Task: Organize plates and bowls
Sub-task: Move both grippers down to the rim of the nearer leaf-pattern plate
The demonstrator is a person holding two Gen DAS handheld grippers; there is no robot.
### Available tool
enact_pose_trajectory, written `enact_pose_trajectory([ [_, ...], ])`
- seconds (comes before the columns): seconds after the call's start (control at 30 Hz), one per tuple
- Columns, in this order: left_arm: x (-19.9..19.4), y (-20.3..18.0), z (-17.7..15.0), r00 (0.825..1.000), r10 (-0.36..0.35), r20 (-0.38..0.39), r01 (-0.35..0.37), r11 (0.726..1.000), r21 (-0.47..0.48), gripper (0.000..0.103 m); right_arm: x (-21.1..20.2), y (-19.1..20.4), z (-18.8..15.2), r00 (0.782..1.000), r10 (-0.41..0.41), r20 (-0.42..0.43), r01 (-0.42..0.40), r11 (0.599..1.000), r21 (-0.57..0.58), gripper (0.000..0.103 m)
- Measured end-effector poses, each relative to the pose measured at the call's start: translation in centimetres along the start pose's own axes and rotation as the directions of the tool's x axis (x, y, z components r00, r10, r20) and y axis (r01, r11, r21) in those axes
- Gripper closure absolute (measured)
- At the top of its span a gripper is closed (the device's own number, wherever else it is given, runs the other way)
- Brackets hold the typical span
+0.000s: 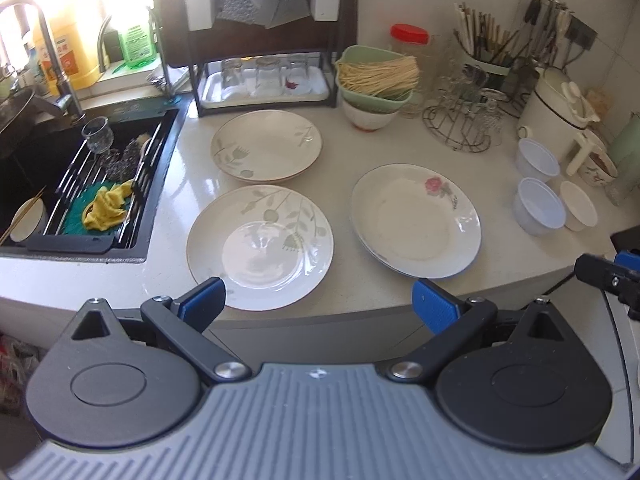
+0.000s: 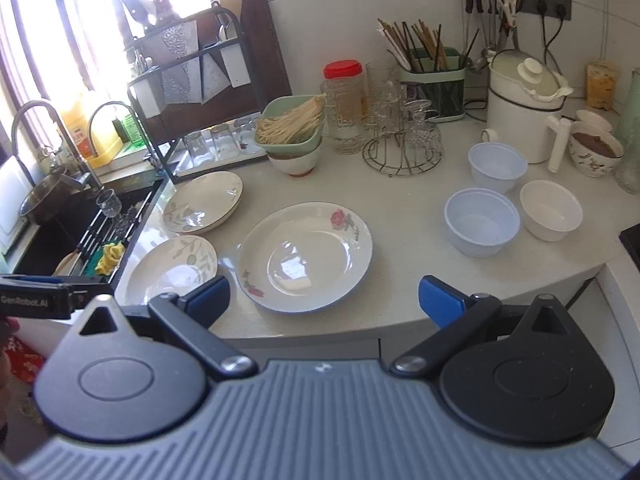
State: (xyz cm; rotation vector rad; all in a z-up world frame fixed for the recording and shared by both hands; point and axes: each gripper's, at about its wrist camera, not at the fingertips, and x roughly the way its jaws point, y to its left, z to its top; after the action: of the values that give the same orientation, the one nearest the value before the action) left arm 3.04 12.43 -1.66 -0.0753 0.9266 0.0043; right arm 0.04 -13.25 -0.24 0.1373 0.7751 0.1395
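Three plates lie on the pale counter. A leaf-pattern plate [image 1: 260,246] [image 2: 172,268] lies nearest the front edge. A second leaf-pattern plate [image 1: 266,146] [image 2: 202,202] lies behind it. A rose-pattern plate [image 1: 416,220] [image 2: 306,256] lies to their right. Three small bowls stand at the right: two bluish-white plastic ones [image 2: 482,220] [image 2: 496,166] [image 1: 538,206] [image 1: 536,158] and a white one [image 2: 550,210] [image 1: 578,206]. My left gripper [image 1: 320,304] is open and empty before the counter edge, near the front leaf plate. My right gripper [image 2: 324,300] is open and empty, before the rose plate.
A black sink [image 1: 80,184] with a rack, cloth and glass lies at the left. A dish rack with glasses [image 1: 264,76], a green basket of noodles on a bowl [image 1: 376,80], a wire glass stand [image 2: 404,148], a chopstick holder [image 2: 434,80] and a white pot [image 2: 524,108] line the back.
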Motion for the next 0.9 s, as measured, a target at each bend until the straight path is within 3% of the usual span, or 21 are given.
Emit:
enact_pose_trajectory([
  [0.3, -0.2, -1.9, 2.4, 0.999, 0.043, 0.009, -0.043, 0.999, -0.011, 0.002, 1.4, 0.1, 1.1, 0.994, 0.108, -0.006, -0.108, 0.990, -0.087, 0.001],
  [0.57, 1.2, -2.3, 2.5, 0.995, 0.093, -0.040, -0.092, 0.996, 0.008, 0.002, 2.8, -0.1, 1.9, 0.986, 0.164, 0.007, -0.162, 0.980, -0.115, 0.002],
  [0.9, 3.9, 1.2, 3.8, 0.997, 0.039, -0.064, -0.039, 0.999, 0.012, 0.002, 4.7, 3.7, 0.9, 0.974, 0.216, -0.063, -0.223, 0.963, -0.152, 0.003],
])
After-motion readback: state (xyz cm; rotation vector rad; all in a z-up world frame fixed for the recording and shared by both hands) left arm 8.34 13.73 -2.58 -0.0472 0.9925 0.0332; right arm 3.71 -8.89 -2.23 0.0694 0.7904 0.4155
